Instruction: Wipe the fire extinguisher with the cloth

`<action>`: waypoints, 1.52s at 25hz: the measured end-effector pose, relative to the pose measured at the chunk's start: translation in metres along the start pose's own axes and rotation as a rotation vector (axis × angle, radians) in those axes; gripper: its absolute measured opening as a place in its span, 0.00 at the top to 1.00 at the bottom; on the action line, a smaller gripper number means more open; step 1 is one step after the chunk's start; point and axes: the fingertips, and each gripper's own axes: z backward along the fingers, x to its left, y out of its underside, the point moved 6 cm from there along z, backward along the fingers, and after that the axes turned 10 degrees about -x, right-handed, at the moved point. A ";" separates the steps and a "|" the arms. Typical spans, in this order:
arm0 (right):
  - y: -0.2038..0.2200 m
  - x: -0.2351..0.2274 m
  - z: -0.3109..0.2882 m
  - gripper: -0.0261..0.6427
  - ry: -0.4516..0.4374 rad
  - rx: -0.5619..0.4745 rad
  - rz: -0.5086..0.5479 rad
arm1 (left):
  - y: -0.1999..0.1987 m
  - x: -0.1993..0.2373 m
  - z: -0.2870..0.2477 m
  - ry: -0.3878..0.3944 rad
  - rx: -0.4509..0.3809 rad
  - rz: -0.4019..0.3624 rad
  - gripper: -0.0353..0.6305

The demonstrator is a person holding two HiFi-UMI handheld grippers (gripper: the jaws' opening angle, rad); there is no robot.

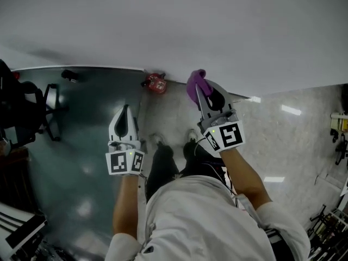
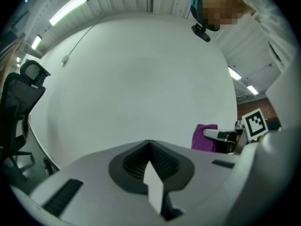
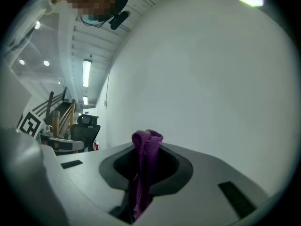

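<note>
Fire extinguisher (image 1: 156,83) seen on floor at foot of white wall (image 1: 217,26). Purple cloth (image 1: 194,82) pinched between jaws of right gripper (image 1: 203,94), just right of extinguisher. Left gripper (image 1: 126,111) pressed together, nothing gripped, positioned left of extinguisher. Black chair (image 1: 24,110) located far left of extinguisher.

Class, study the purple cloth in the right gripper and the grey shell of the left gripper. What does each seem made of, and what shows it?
The purple cloth is probably soft textile, perhaps microfibre or terry, matte: it bunches into folds and looks fuzzy. The left gripper has a shell of likely hard plastic, matte grey: smooth rounded curves, an even dull surface.
</note>
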 end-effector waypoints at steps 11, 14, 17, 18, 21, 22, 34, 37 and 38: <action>0.023 0.052 -0.065 0.88 0.078 -0.026 0.072 | 0.020 0.077 -0.017 0.148 -0.026 0.079 0.94; 0.048 0.053 -0.072 0.87 0.109 -0.034 0.085 | 0.034 0.086 -0.025 0.173 -0.020 0.077 0.94; 0.077 0.050 -0.068 0.87 0.120 -0.014 0.084 | 0.049 0.081 -0.025 0.182 -0.020 0.053 0.94; 0.091 0.049 -0.067 0.87 0.121 -0.004 0.085 | 0.057 0.080 -0.024 0.185 -0.019 0.044 0.94; 0.141 0.036 -0.058 0.87 0.139 0.017 0.085 | 0.095 0.078 -0.028 0.187 -0.008 0.026 0.94; 0.159 0.030 -0.053 0.87 0.152 0.024 0.082 | 0.110 0.077 -0.030 0.180 -0.003 0.030 0.94; 0.416 -0.018 -0.014 0.87 0.187 0.163 0.027 | 0.317 0.069 -0.034 0.165 0.027 0.031 0.94; 0.494 -0.023 -0.007 0.87 0.198 0.193 -0.011 | 0.374 0.077 -0.029 0.171 0.052 0.039 0.94; 0.518 -0.026 -0.008 0.87 0.203 0.199 -0.019 | 0.391 0.080 -0.029 0.172 0.054 0.038 0.94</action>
